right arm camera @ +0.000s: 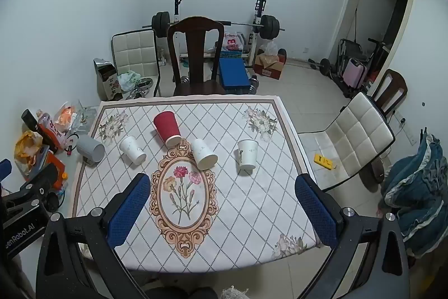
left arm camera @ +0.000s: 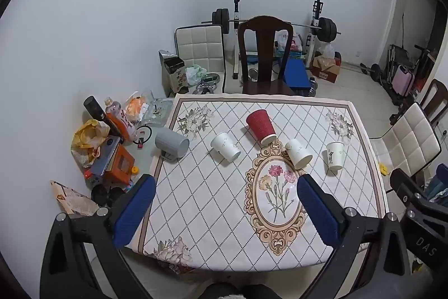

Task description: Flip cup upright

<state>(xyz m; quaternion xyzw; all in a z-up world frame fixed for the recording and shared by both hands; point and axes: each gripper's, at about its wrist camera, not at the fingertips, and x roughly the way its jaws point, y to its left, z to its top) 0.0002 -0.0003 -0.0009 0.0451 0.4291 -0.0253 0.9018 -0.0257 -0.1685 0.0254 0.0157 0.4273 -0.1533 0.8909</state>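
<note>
Both grippers' jaws hang spread and empty; the tipped red paper cup (left arm camera: 260, 126) near the worktop's far edge looks light, crushable, best pinched mid-wall.

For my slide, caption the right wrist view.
Open right gripper above five tipped cups: grey mug, red cup, three white.

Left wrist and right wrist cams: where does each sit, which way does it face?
Left wrist: above the table's near-left edge, facing across it; own open left gripper shows, right gripper's body at the right edge.
Right wrist: above the near-right edge, same heading; own open right gripper, left gripper's body at the left edge.
Shared: red cup, three white cups, grey mug, dark chair.
</note>
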